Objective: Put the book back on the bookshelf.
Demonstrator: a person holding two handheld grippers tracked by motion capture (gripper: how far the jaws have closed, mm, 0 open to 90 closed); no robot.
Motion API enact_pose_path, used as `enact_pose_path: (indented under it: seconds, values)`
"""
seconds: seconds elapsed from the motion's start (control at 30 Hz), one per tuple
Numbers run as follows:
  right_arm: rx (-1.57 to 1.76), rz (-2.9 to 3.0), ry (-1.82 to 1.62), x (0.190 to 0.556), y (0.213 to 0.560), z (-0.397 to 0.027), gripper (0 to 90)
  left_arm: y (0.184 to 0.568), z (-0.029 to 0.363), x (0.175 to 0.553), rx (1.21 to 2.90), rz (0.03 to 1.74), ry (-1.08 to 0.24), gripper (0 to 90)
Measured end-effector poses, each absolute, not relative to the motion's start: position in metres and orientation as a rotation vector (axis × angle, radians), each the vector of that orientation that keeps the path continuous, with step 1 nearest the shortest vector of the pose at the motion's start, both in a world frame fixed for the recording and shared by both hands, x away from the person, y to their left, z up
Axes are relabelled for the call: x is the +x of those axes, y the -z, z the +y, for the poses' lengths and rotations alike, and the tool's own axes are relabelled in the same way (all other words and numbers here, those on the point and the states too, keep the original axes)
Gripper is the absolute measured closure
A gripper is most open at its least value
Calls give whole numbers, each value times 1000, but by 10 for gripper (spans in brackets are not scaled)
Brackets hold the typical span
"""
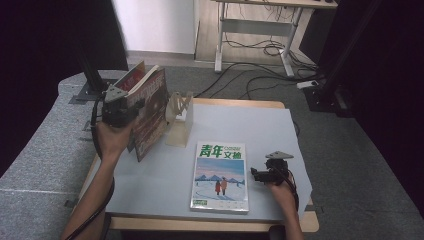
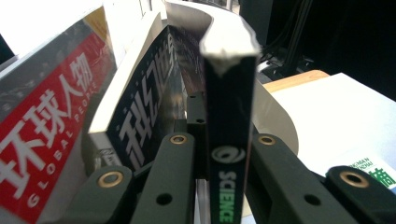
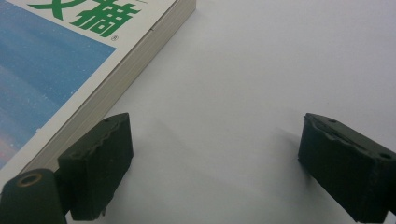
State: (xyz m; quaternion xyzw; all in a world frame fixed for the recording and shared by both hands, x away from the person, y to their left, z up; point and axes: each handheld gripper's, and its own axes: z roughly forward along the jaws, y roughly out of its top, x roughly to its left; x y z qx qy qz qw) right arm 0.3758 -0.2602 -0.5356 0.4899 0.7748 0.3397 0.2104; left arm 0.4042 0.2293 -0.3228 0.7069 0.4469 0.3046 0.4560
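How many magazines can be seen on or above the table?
3. One with a snowy cover lies flat on the table. A dark science magazine is clamped in the left gripper. A red-titled one stands behind it. More may be hidden.

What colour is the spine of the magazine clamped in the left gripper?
Black, with green and white SCIENCE lettering on the spine; clearest in the left gripper view.

Between your left gripper's [image 2: 219,154] matt black plastic jaws sits a glossy paper science magazine [image 2: 229,140]; under your right jaws, smooth matt counter [image 3: 243,93].
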Motion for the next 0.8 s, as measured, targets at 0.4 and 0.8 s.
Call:
enact_pose_path:
  seconds: [0.4, 0.8]
  values:
    - [1364, 2153, -945, 376, 536, -260, 96, 330, 216, 416, 1717, 1077, -803, 842]
    - [1362, 2153, -946, 376, 536, -260, 96, 352, 218, 434, 1642, 1094, -841, 842]
